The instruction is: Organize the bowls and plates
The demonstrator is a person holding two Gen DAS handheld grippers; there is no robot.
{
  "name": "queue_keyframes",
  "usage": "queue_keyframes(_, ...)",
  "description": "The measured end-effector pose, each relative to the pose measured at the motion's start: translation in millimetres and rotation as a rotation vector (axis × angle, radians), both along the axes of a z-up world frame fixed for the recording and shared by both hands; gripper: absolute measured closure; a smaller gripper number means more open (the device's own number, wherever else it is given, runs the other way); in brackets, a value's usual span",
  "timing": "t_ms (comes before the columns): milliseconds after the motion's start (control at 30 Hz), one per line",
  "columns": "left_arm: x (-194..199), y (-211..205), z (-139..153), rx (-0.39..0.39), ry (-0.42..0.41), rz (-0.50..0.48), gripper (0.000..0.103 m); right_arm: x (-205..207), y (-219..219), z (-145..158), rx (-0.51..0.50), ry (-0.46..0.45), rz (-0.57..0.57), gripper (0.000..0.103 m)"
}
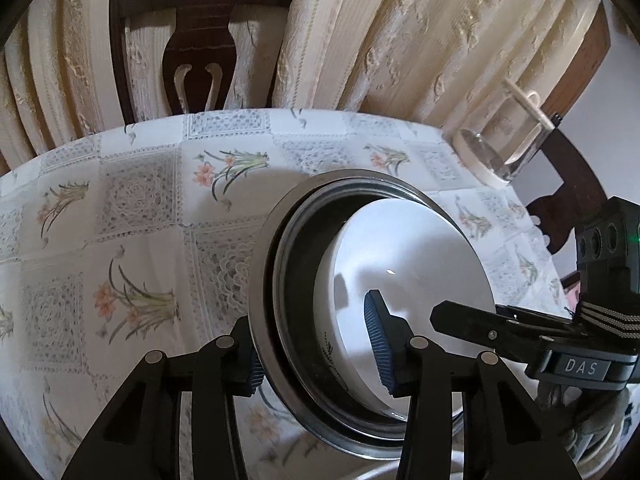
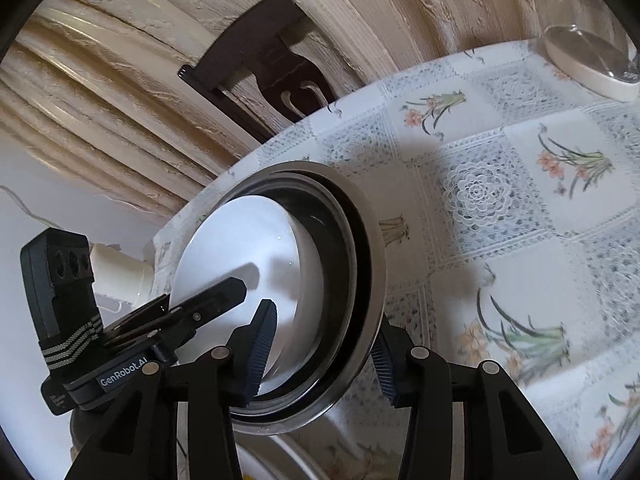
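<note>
A nested stack is tilted over the floral tablecloth: a wide-rimmed steel bowl [image 1: 260, 264] [image 2: 372, 240] outermost, a second steel bowl inside it, and a white bowl [image 1: 416, 248] [image 2: 240, 248] innermost. My left gripper [image 1: 314, 340] is shut on the stack's near wall, one pad outside the steel and one inside the white bowl. My right gripper [image 2: 324, 332] clamps the opposite side the same way. Each gripper shows in the other's view, the right gripper [image 1: 460, 316] and the left gripper [image 2: 236, 284] reaching into the white bowl.
A clear glass on a cream saucer [image 1: 500, 148] [image 2: 588, 60] stands at the table's far corner. A dark wooden chair [image 1: 196, 40] [image 2: 272, 64] backs onto cream curtains behind the table. A pale rim [image 2: 288, 456] shows under the stack at the near edge.
</note>
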State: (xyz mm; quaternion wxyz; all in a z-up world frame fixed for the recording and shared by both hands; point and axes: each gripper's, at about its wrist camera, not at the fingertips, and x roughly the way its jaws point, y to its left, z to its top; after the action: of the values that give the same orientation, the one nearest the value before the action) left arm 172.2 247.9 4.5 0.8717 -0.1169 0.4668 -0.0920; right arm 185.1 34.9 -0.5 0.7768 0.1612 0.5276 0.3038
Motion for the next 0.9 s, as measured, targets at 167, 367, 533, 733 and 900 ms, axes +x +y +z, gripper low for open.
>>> queue_keyframes(167,-21.8,-5.3,6.8,-0.017,-0.008,0.002,0.058,-18.4,-6.3,8.3,0.003,-0.001,0.012,0.055)
queue_keyframes(367,-55.0,-5.9,16.4,-0.055,-0.020,0.018,0.058,-51.1,-14.3,19.7,0.016,-0.015,0.046,0.055)
queue_keyframes(533,-88.2,-6.6,28.2,-0.068,-0.052,0.024,0.058,-79.7,-18.4,29.3,0.026,-0.030,0.076,0.055)
queue_keyframes(733,-129.2,-10.2,32.8,-0.065,-0.067,0.031,0.058,-111.4,-24.1,29.6,0.032,-0.026,0.106,0.055)
queue_keyframes(900,-158.6,-13.0,29.9,-0.065,-0.066,0.046,0.058,-135.6,-27.5,21.5,0.033,-0.010,0.130,0.055)
